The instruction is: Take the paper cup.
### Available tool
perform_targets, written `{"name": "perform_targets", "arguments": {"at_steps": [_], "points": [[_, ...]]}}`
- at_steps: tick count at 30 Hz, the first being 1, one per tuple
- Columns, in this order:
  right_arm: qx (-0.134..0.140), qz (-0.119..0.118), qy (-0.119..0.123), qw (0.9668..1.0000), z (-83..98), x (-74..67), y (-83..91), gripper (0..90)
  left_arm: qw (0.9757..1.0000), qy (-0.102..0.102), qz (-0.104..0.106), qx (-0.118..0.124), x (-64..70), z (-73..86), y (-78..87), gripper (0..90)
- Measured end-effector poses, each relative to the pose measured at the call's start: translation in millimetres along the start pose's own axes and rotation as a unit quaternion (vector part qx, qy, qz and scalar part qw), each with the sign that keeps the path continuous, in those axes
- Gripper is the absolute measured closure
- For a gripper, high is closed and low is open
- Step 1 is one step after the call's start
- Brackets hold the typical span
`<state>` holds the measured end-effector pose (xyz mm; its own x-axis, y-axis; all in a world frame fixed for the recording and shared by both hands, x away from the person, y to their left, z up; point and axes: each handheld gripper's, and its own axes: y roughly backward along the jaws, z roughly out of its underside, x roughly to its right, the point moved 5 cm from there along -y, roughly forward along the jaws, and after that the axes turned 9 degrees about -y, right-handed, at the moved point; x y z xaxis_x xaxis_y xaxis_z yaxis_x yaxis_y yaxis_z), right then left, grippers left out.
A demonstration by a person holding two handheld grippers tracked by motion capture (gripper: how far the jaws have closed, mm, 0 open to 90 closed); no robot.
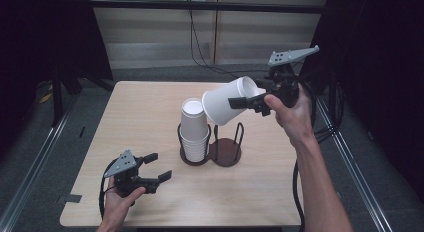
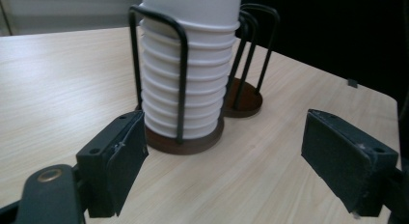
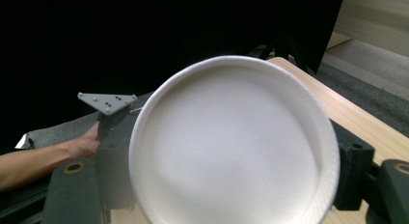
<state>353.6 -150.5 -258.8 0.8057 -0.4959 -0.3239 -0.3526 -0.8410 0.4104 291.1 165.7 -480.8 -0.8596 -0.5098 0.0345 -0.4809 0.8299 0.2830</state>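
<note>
I am pinching a white paper cup (image 1: pixel 227 106) in my right gripper (image 1: pixel 251 101), tilted above the cup stack (image 1: pixel 195 129) in its wire holder (image 1: pixel 226 148) — my left gripper (image 1: pixel 156 167) is hovering spread wide, empty, near the table (image 1: pixel 140 107) edge.

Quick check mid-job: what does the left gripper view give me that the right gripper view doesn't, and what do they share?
Left gripper view alone: the stack of white ribbed paper cups inside a black wire holder on a brown round base, a second, empty wire holder behind it, and the open left gripper.

Right gripper view alone: the single white paper cup, seen end-on, gripped by the right gripper, with the person's left hand beyond.

Shared: the light wooden table.
</note>
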Motion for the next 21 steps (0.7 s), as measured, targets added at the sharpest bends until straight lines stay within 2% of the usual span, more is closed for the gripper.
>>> {"name": "perform_targets", "arguments": {"at_steps": [5,10,14,17,19,21], "points": [[-0.007,-0.002,-0.004,1.0,17.2,3.0,-4.9,23.9,0.9999,-0.011,0.011,0.002,5.7,-6.7,-3.3,15.9],[-0.003,-0.007,-0.006,1.0,35.5,3.1,-7.8,24.0,0.9995,-0.022,0.023,0.004,11.7,-13.5,-4.3,15.8],[-0.003,-0.014,-0.008,0.9999,50.4,1.3,-12.5,24.0,0.9992,-0.032,0.023,-0.001,14.1,-17.3,-7.5,15.9],[-0.001,-0.021,-0.009,0.9997,59.7,-0.4,-15.6,24.1,0.999,-0.031,0.031,-0.002,16.7,-20.1,-10.2,15.8],[-0.004,-0.027,-0.009,0.9996,65.7,-1.8,-18.8,24.2,0.9986,-0.034,0.041,0.004,17.5,-22.4,-11.3,15.7],[-0.009,-0.032,-0.01,0.9994,72.2,-2.7,-22.7,24.2,0.9984,-0.036,0.042,0.009,19.1,-25.4,-11.9,15.7]]}}
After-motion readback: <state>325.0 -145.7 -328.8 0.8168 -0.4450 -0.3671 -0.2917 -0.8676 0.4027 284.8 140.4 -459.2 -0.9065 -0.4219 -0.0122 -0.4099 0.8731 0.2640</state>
